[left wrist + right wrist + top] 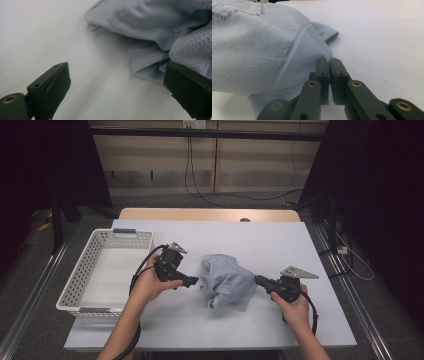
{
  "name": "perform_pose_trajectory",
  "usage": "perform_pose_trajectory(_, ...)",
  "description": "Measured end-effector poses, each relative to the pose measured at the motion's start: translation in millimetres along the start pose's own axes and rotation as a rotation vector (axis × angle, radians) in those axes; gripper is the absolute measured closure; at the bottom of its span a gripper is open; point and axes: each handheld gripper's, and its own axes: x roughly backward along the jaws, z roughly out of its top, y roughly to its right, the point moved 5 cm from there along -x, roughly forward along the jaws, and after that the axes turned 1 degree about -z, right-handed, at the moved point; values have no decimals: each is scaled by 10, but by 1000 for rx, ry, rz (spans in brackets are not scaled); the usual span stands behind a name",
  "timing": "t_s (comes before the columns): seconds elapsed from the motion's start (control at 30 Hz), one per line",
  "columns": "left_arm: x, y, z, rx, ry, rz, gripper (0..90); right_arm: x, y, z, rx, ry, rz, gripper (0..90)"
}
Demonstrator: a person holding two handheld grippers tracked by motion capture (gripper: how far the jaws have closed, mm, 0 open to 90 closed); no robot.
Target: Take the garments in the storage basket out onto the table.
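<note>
my right gripper (329,62) has its jaws pinched together on the edge of the light blue garment (226,281), and its own view shows the fine ribbed knit and a folded hem, with no label or lettering i can read. my left gripper (117,82) stands wide, the cloth's mesh lining just at one jaw. from the high view the garment lies bunched mid-table (280,245), right of the white basket (80,275).

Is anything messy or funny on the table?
Yes, the light blue garment lies in a crumpled heap mid-table, not folded and not in the white basket. The left gripper is open beside it; the right gripper is shut at its edge.
</note>
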Motion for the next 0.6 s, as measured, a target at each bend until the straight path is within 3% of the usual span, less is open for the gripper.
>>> perform_pose_trajectory(0.2, -11, -17, -9, -6, -7, -1, 71, 27, -26, 31, 7, 19, 1, 772)
perform_pose_trajectory(0.33, -11, -29, -5, -1, -7, -8, 71, 39, -77, 61, 34, 27, -7, 549)
perform_pose_trajectory(0.4, -4, -30, 1, -5, -5, -6, 71, 52, -124, 82, 51, 30, 1, 501)
perform_pose_trajectory(0.5, 5, -30, 7, -2, 0, 3, 71, 66, -209, 119, 74, 27, 5, 348)
perform_pose_trajectory(0.6, 14, -34, 12, 0, 2, 5, 71, 75, -294, 153, 90, 35, 18, 311)
